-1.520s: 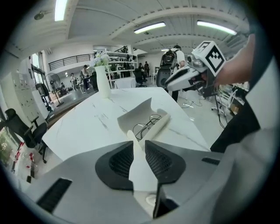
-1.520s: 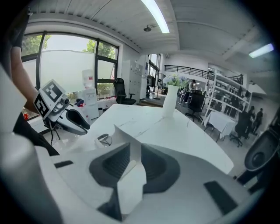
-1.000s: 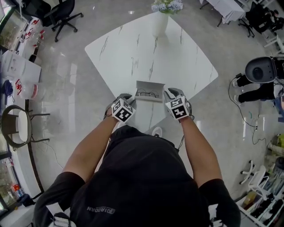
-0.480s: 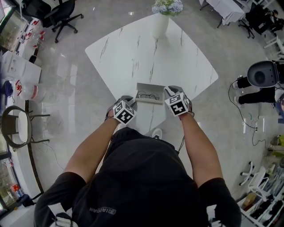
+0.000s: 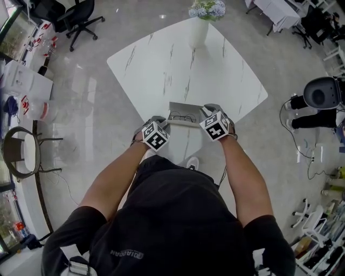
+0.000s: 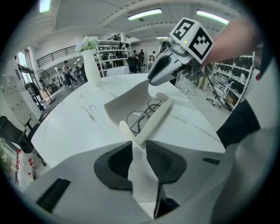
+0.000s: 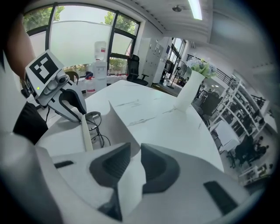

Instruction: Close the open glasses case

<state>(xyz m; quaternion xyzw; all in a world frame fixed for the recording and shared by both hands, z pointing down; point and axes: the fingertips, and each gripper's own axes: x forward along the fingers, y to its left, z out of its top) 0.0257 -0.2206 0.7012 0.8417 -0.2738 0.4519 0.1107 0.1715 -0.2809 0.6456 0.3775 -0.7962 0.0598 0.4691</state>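
Note:
A white glasses case (image 5: 186, 109) lies open near the front edge of the marble table (image 5: 215, 70), with thin-framed glasses (image 6: 141, 119) inside. My left gripper (image 5: 162, 124) is shut on the case's left end; in the left gripper view a white flap runs between its jaws (image 6: 139, 148). My right gripper (image 5: 205, 114) is shut on the right end, where the raised lid (image 7: 120, 127) passes between its jaws (image 7: 134, 159). Each gripper view shows the other gripper, right (image 6: 153, 81) and left (image 7: 81, 111), at the case's far end.
A white vase of flowers (image 5: 198, 29) stands at the table's far corner. A black office chair (image 5: 75, 16) is on the floor at the far left, a round chair (image 5: 21, 153) at the left, and a black machine with cables (image 5: 323, 94) at the right.
Both grippers have moved a little forward and toward each other. The case looks narrower in the head view, its lid tilted further over the glasses.

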